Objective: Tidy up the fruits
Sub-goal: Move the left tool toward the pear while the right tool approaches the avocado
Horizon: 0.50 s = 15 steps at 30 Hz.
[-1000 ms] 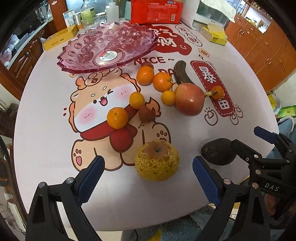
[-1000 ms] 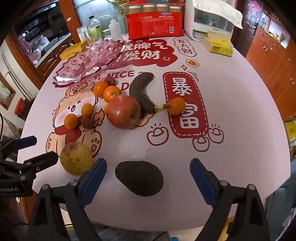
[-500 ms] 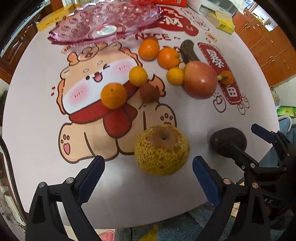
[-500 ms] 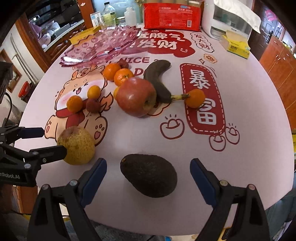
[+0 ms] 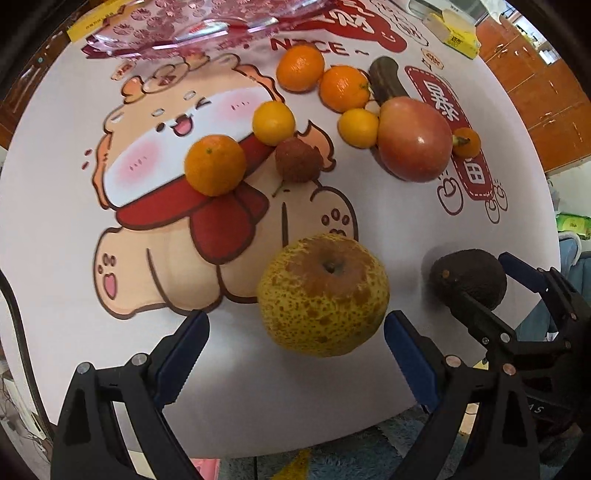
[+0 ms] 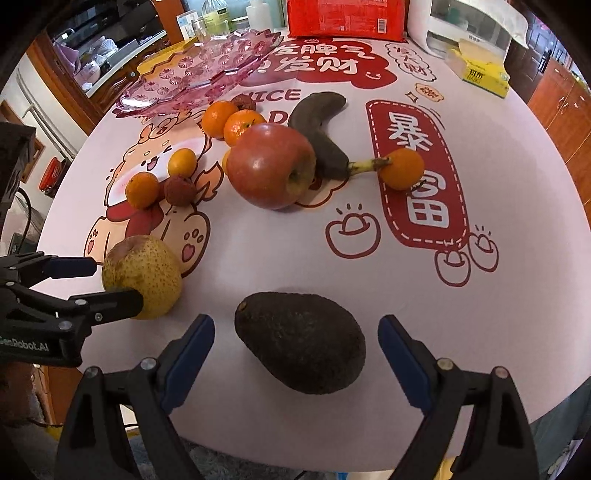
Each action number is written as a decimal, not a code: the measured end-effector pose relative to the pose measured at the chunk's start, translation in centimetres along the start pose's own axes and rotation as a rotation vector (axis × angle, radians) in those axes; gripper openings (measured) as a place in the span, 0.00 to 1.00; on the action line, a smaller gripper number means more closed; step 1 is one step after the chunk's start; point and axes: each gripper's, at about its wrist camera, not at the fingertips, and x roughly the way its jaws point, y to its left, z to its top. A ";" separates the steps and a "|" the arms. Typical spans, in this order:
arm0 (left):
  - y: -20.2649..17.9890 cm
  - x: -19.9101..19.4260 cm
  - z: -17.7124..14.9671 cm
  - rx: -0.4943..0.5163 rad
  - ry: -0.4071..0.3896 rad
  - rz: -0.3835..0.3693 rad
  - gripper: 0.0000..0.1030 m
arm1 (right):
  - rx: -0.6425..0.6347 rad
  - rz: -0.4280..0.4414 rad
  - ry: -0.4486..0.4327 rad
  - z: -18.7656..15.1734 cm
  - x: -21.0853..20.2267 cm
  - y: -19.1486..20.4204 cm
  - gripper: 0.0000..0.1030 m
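My left gripper is open, its blue pads on either side of a speckled yellow pear at the table's near edge. My right gripper is open around a dark avocado. Each gripper shows in the other's view, the right one around the avocado and the left one at the pear. Farther back lie a red apple, a blackened banana, several oranges and a lychee. A pink glass fruit plate stands at the back left.
The round table has a printed cartoon cover. At the back stand a red package, a white appliance, a yellow tissue box and bottles. Wooden cabinets are at the right.
Both grippers have moved forward and down. The pear now sits between the left pads and the avocado between the right pads. Both stay open.
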 end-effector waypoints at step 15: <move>-0.9 2.4 0.1 -0.021 0.047 -0.044 0.73 | -0.013 0.036 0.040 -0.4 1.6 -0.4 0.75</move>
